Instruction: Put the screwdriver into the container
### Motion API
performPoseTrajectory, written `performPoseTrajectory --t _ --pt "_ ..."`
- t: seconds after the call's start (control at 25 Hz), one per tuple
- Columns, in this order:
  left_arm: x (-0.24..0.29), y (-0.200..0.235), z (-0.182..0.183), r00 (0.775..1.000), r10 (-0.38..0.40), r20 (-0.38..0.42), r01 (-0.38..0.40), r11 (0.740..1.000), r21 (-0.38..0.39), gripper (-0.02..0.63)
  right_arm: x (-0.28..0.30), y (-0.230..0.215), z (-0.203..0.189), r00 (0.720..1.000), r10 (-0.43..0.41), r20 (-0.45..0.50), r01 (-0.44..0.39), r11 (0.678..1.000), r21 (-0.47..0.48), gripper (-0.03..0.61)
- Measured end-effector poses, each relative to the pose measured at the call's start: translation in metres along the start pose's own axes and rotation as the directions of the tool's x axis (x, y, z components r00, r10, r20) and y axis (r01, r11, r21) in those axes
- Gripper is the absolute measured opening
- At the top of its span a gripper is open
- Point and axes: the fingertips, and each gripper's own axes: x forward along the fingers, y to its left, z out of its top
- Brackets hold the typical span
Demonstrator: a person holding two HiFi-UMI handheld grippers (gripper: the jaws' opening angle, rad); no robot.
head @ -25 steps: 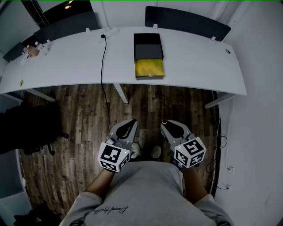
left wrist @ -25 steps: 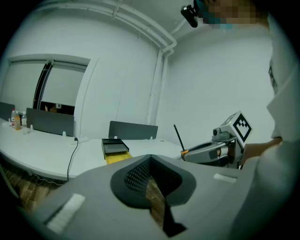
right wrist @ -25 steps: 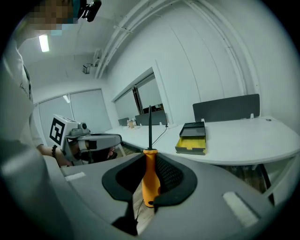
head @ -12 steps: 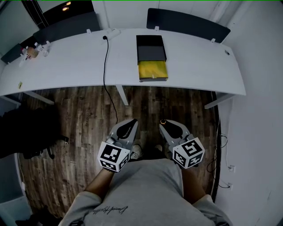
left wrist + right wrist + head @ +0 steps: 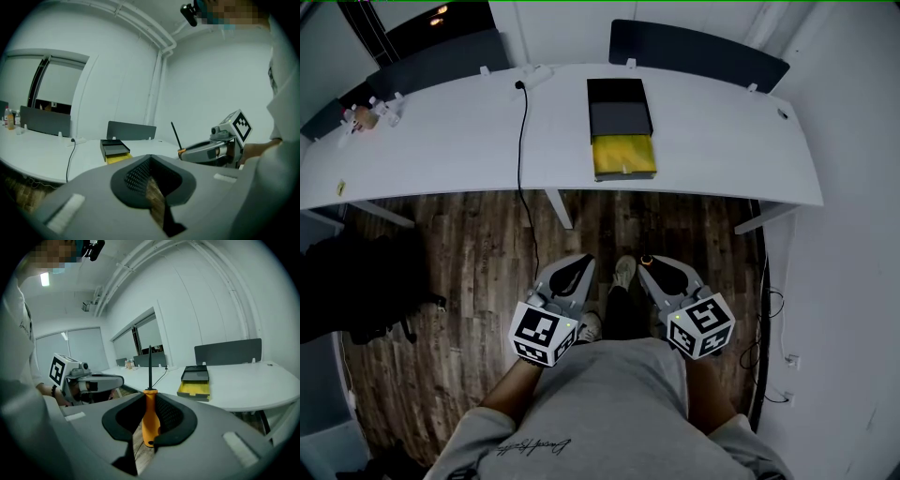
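Observation:
The container (image 5: 620, 109) is a black box with its yellow drawer (image 5: 623, 155) pulled out, standing on the white table (image 5: 441, 141). It also shows in the left gripper view (image 5: 114, 149) and the right gripper view (image 5: 194, 380). My right gripper (image 5: 150, 398) is shut on the orange handle of the screwdriver (image 5: 150, 420), whose black shaft points straight up. From the head view the right gripper (image 5: 651, 266) is over the floor, well short of the table, with the screwdriver (image 5: 647, 259) at its tips. Beside it the left gripper (image 5: 578, 266) is shut and empty (image 5: 150, 159).
A black cable (image 5: 521, 131) runs across the table and down to the wooden floor (image 5: 478, 244). Small bottles (image 5: 364, 112) stand at the table's far left. Dark divider panels (image 5: 698, 49) line its back edge. A shoe (image 5: 623, 272) is between the grippers.
A shoe has stepped forward between the two grippers. The table and container have shifted slightly in the head view. The grip on the screwdriver is the same.

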Motion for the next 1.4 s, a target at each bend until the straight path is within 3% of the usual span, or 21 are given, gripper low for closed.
performPoseTrajectory --t 0.88,1.4 --pt "0.170 0.094 0.047 0.999 0.043 -0.020 -0.043 0.999 0.001 0.000 0.120 -0.144 0.073 0.997 0.064 -0.039 -0.066 0.997 -0.032 0.084" --pt "0.244 0.128 0.079 0.991 0.130 -0.018 -0.131 0.991 -0.015 0.001 0.165 -0.214 0.123 0.988 0.147 -0.037 -0.150 0.987 -0.062 0.084"
